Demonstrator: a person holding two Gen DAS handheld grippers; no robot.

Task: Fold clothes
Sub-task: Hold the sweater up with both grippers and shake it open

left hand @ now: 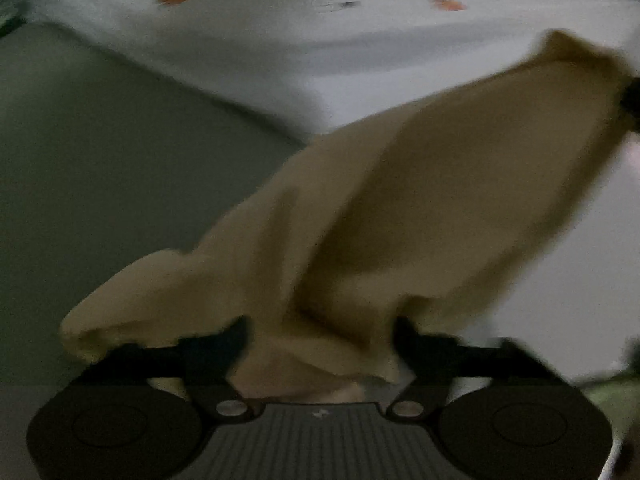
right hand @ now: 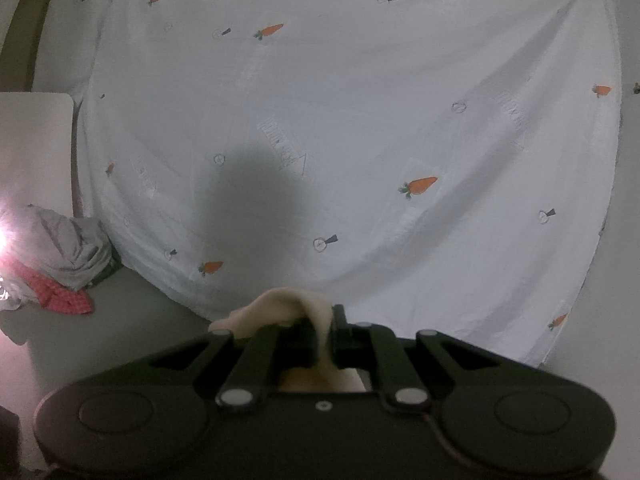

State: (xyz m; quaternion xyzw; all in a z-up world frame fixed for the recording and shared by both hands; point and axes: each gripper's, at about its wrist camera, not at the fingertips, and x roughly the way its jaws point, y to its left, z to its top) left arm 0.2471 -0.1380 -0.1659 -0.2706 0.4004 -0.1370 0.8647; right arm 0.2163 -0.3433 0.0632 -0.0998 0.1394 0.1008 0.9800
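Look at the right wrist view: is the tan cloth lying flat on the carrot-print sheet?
No. The tan cloth is pinched in the right gripper, lifted above the sheet.

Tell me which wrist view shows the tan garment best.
The left wrist view: the tan garment fills much of the frame, though blurred, stretching from the left gripper up to the right edge. The right wrist view shows only a small bunched corner pinched in the right gripper.
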